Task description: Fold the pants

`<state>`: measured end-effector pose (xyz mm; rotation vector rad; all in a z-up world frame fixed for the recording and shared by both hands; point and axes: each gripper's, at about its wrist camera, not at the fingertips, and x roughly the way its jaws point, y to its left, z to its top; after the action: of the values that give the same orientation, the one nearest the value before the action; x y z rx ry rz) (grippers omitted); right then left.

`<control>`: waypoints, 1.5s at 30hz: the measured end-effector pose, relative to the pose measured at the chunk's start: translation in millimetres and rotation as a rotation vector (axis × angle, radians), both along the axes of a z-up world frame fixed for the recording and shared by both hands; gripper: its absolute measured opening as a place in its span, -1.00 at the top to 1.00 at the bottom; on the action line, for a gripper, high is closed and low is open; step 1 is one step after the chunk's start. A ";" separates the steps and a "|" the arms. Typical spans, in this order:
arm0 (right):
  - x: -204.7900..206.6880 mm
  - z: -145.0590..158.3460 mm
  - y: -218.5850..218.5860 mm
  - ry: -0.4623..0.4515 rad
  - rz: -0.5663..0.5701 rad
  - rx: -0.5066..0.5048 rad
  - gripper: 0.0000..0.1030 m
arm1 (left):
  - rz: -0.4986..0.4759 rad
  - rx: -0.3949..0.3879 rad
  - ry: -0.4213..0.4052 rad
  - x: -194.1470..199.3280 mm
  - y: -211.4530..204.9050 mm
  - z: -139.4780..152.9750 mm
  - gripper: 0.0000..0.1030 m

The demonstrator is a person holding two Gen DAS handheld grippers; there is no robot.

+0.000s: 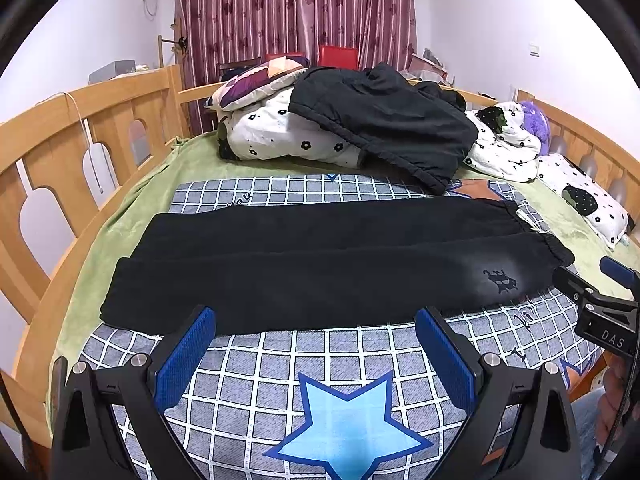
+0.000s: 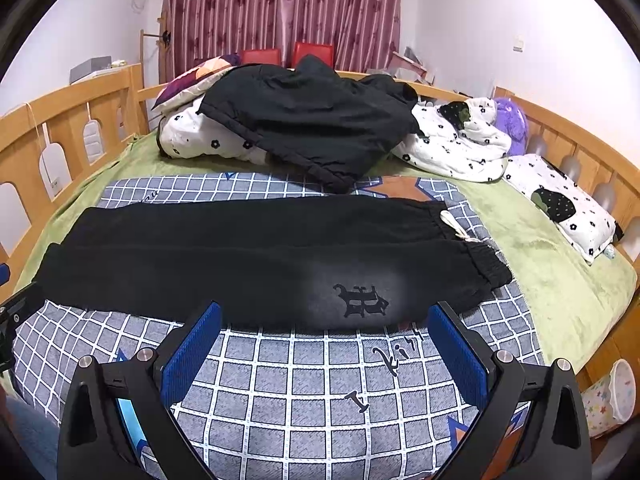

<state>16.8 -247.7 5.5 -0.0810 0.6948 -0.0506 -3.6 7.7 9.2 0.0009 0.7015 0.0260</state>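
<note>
Black pants (image 1: 320, 268) lie flat across the bed, one leg over the other, cuffs to the left and elastic waistband to the right. A black emblem (image 2: 362, 300) marks the near hip, and a white drawstring (image 2: 456, 226) pokes out by the waist. My left gripper (image 1: 316, 320) is open, hovering just short of the pants' near edge toward the cuff half, holding nothing. My right gripper (image 2: 326, 316) is open too, with its tips at the near edge under the emblem. The right gripper (image 1: 600, 304) also shows at the right edge of the left wrist view.
A grey checked sheet with blue stars (image 1: 340, 412) covers a green blanket (image 2: 560, 280). Behind the pants, a black jacket (image 2: 312, 120) rests on flowered bedding (image 1: 280, 136). A flowered pillow (image 2: 560, 200) lies at right. Wooden rails (image 1: 60, 140) ring the bed; a paper bin (image 2: 612, 396) stands beside it.
</note>
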 end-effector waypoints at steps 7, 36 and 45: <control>-2.1 5.3 1.3 -0.031 0.043 0.040 -0.96 | -0.003 -0.046 -0.016 4.1 5.0 -1.1 -0.95; 109.2 -113.5 -139.9 0.198 -0.044 0.178 -0.56 | 0.176 -0.145 0.292 103.2 159.2 -162.0 -0.93; 105.3 -159.4 -152.0 0.263 -0.096 0.232 -0.55 | 0.188 -0.187 0.331 103.5 165.9 -190.5 -0.93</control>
<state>122.1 -399.7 -153.9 0.1715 0.9622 -0.0515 99.9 173.6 -181.3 -0.2445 1.0315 0.1430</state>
